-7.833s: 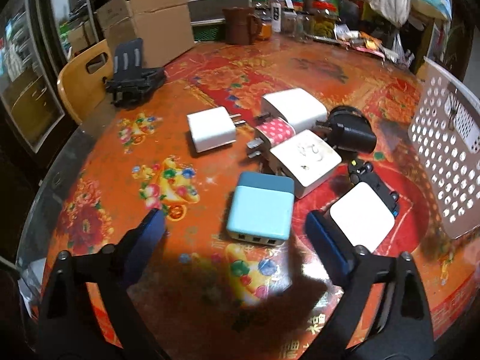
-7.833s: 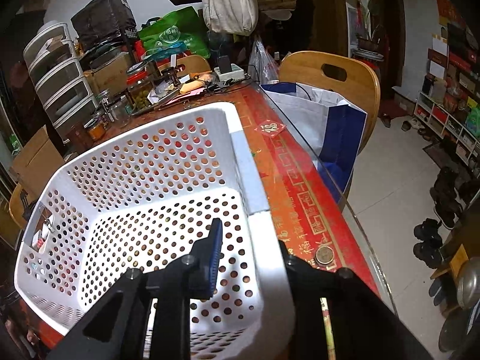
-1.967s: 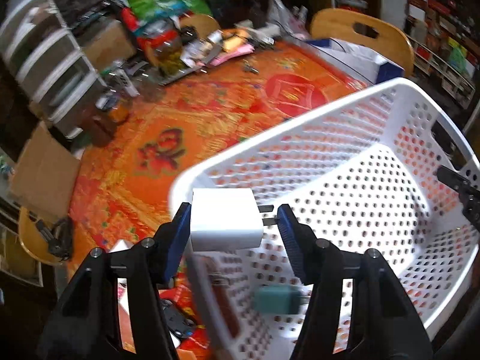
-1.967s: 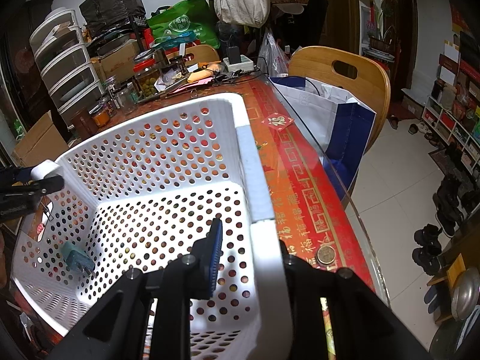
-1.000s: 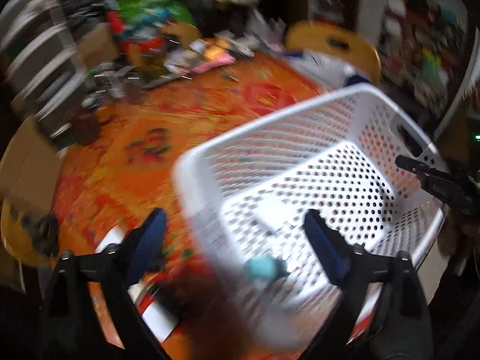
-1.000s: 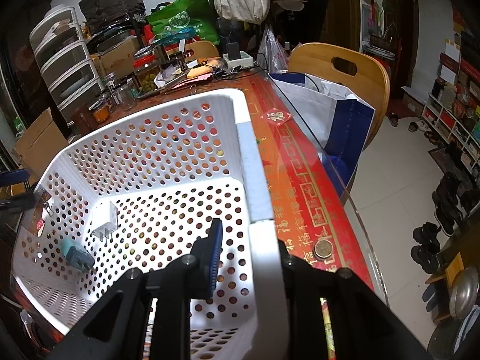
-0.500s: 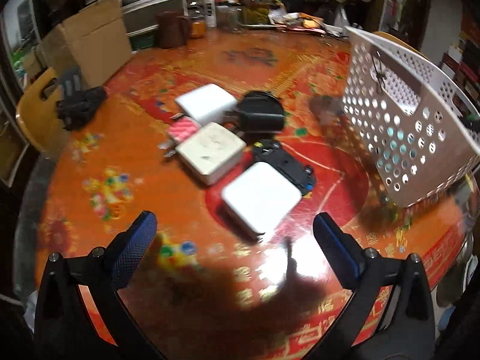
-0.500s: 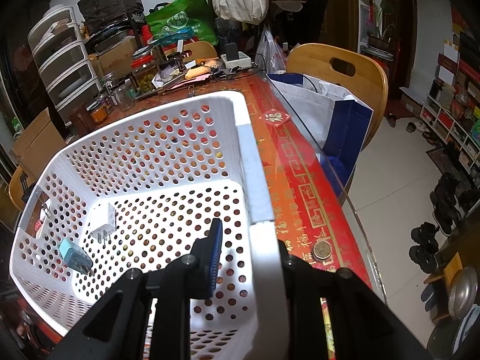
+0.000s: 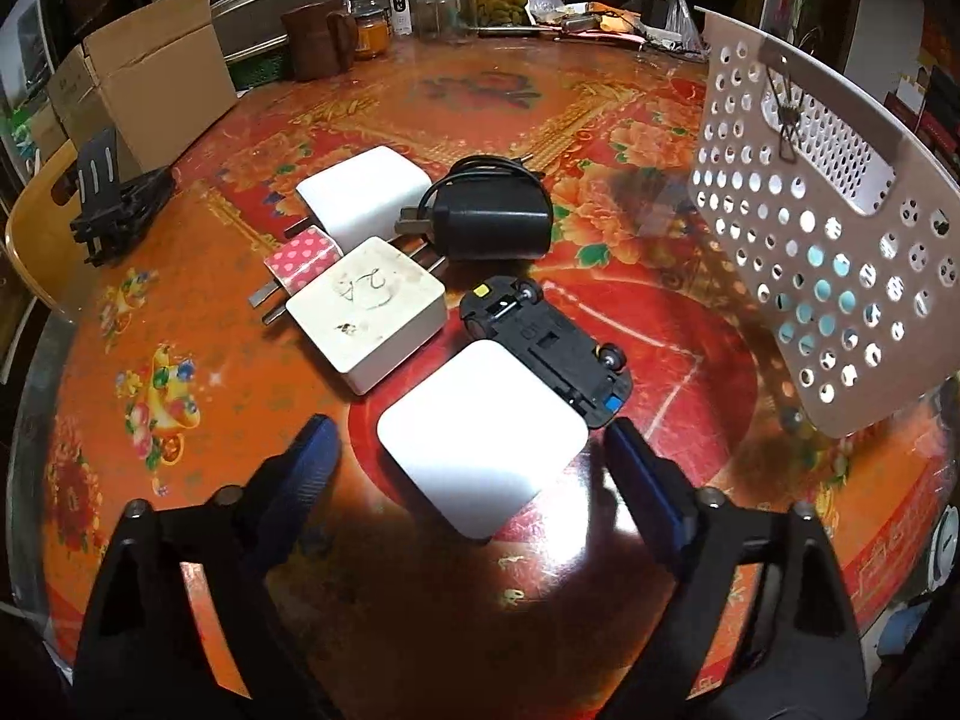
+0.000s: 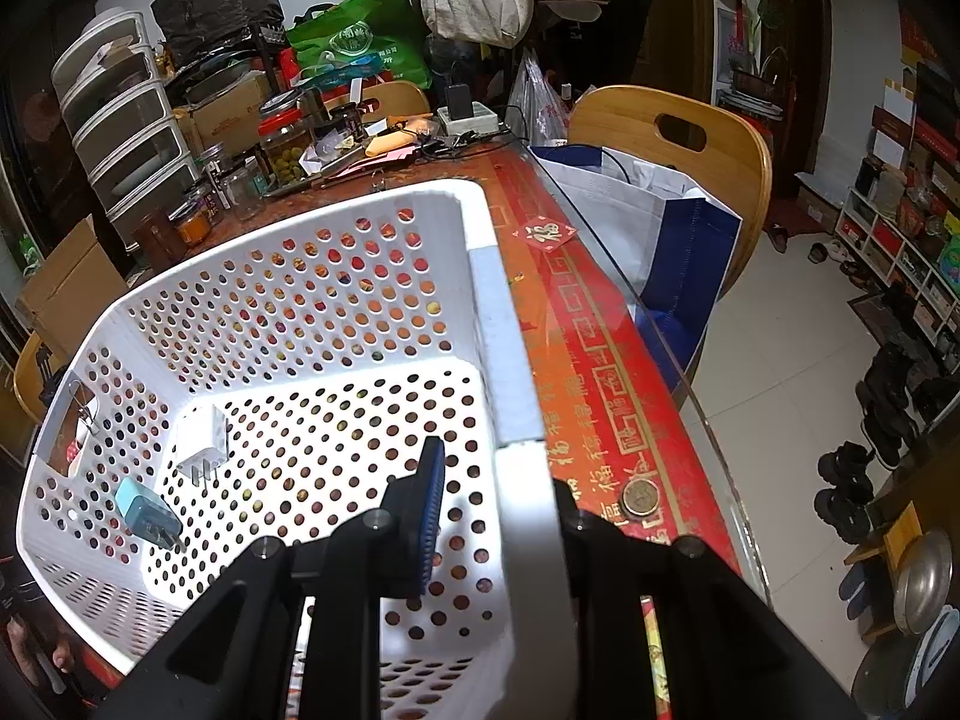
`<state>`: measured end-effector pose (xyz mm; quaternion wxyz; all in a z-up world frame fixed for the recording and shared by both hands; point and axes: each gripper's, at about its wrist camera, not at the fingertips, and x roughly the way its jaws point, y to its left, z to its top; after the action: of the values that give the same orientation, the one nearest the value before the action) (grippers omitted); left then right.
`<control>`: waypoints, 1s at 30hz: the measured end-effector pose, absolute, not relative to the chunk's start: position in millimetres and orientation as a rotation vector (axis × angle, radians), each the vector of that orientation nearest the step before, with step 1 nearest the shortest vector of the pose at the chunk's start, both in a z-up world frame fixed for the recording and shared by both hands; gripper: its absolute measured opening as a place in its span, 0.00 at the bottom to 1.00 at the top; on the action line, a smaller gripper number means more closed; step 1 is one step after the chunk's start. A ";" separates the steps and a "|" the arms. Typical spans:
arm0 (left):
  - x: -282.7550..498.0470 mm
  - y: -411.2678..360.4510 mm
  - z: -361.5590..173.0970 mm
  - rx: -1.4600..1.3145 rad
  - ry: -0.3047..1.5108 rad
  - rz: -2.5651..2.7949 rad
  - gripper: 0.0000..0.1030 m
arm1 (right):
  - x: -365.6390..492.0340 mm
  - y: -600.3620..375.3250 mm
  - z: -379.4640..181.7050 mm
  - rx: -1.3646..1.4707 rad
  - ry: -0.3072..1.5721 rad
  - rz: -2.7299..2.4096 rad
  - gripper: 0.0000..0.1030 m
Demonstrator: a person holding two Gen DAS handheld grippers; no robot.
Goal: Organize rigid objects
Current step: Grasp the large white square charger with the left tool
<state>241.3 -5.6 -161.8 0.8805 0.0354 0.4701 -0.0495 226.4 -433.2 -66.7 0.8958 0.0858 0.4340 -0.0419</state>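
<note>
Your left gripper (image 9: 471, 462) is down over the white charger (image 9: 483, 445), low in the centre of the left wrist view, and its fingers (image 9: 312, 450) are closing, one either side of the block but not pressing on it yet. That charger lies flat on the worktop (image 9: 600, 120), one corner against the upturned toy car (image 9: 543, 342) just above it. Looks like a hard, smooth plastic block: stiff, light, probably a bit slippery on those glossy faces. You'd do best squeezing across its two flat opposite sides, squarely, since a corner grip would likely twist it out. Watch the car, a pad could nudge it.

Further up the frame wait the marked cream charger (image 9: 366, 312), another white one (image 9: 363, 195) and the black adapter (image 9: 489, 213).

Your right gripper (image 10: 489, 498) is clamped on the rim of the white basket (image 10: 300, 276), holding it at the worktop's edge. Inside, lower left of the right wrist view, sit a small white plug (image 10: 201, 441) and a pale blue charger (image 10: 144, 510).
</note>
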 end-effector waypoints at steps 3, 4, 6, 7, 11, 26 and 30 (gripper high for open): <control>239.5 -2.3 -159.8 0.053 0.970 -0.120 0.64 | 226.4 -433.2 -66.7 0.178 0.900 -0.087 0.20; 237.9 -1.5 -158.9 0.047 0.966 -0.130 0.55 | 226.4 -433.1 -66.7 0.177 0.900 -0.087 0.20; 235.4 -2.5 -158.6 0.056 0.951 -0.130 0.54 | 226.3 -433.5 -66.7 0.177 0.901 -0.086 0.20; 234.1 -3.0 -158.6 0.059 0.947 -0.126 0.54 | 226.4 -433.3 -66.7 0.177 0.901 -0.087 0.20; 225.9 1.8 -158.3 0.053 0.929 -0.102 0.54 | 226.4 -433.1 -66.7 0.178 0.900 -0.087 0.20; 221.5 25.2 -106.5 0.067 0.820 0.001 0.54 | 226.3 -432.1 -67.0 0.174 0.903 -0.083 0.20; 233.5 24.0 -89.8 0.076 0.796 0.004 0.54 | 226.6 -431.4 -66.8 0.173 0.904 -0.077 0.20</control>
<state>233.5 24.0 -89.8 0.9212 0.0371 0.3873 0.0021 226.6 -431.4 -66.8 0.8954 0.0835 0.4359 -0.0369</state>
